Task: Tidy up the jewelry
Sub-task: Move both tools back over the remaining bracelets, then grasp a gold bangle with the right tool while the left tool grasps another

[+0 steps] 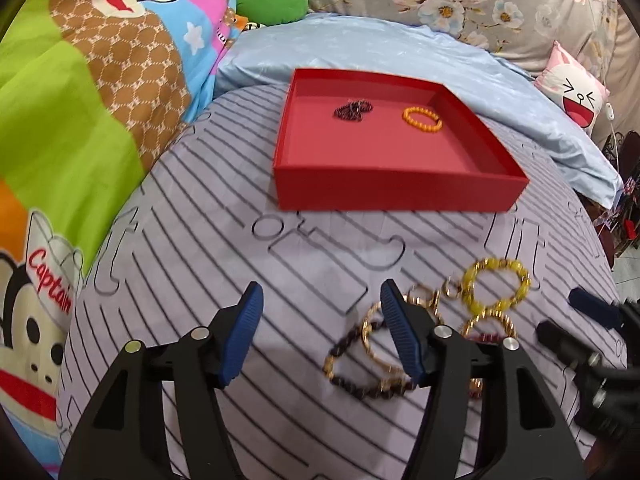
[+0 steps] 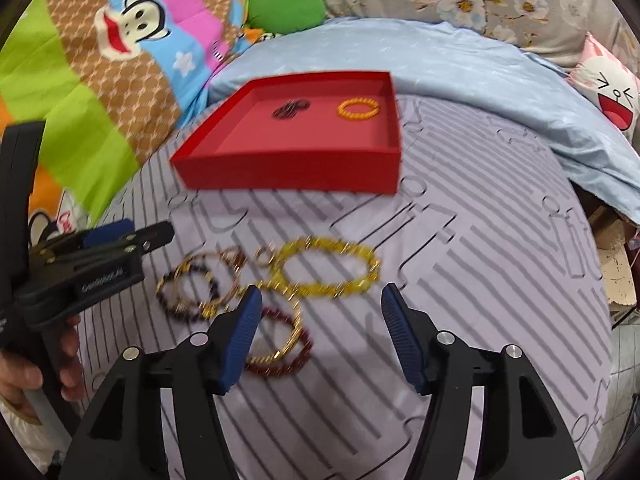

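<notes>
A red tray (image 1: pixel 400 190) (image 2: pixel 288 172) sits on the striped bed and holds a dark beaded bracelet (image 1: pixel 353 110) (image 2: pixel 291 109) and an orange bracelet (image 1: pixel 422 119) (image 2: pixel 358 109). In front of it lies a loose pile: a yellow beaded bracelet (image 1: pixel 496 286) (image 2: pixel 328 270), a dark bracelet with gold beads (image 1: pixel 360 372) (image 2: pixel 188 292), thin gold rings (image 1: pixel 424 300) (image 2: pixel 264 257) and a dark red bracelet (image 2: pixel 286 344). My left gripper (image 1: pixel 322 308) is open and empty just left of the pile. My right gripper (image 2: pixel 322 308) is open and empty over the pile's near edge.
A colourful monkey-print quilt (image 1: pixel 80 120) lies on the left, a light blue blanket (image 1: pixel 360 48) behind the tray, and a cartoon pillow (image 1: pixel 576 96) at the far right. The bed edge drops off on the right (image 2: pixel 608 264).
</notes>
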`<state>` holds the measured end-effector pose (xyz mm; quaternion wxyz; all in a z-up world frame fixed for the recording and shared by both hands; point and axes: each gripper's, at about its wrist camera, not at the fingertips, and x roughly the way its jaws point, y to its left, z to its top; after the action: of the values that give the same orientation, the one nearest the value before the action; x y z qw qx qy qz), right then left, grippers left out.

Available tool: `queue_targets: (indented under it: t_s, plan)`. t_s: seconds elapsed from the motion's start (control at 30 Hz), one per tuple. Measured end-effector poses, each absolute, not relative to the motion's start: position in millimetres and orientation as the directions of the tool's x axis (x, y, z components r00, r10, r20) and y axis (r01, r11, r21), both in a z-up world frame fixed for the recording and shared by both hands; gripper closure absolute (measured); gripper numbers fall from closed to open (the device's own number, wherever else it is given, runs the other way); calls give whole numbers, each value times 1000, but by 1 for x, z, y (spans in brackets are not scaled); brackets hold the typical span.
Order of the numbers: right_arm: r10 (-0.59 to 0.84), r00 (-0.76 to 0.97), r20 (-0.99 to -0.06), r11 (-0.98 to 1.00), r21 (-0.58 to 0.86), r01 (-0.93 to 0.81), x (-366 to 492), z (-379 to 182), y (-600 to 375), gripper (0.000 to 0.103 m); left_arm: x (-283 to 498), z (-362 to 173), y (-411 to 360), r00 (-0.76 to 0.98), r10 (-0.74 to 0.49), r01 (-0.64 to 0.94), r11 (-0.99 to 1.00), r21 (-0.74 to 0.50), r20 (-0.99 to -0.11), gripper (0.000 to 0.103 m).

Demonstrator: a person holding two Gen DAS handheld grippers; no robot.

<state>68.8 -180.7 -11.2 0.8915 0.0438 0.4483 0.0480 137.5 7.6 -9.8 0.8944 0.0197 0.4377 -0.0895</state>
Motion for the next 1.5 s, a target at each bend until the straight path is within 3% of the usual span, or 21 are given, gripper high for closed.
queue_targets:
  t_s: [0.57,0.77,1.5]
  plan:
    - [127,550,-825,991,83,-105,76,-40,-147,37,118,-21,16,584,-126,145,988,-50,-802,37]
    - [137,550,-824,990,94,-105,77,-41,-147,49,119,-22,19,580,-128,144,988,-53,-804,35]
    - [108,598,-794,988,151,23,66,-18,-202,49,121,-32,-25,542,-227,282,956,-79,-810,19]
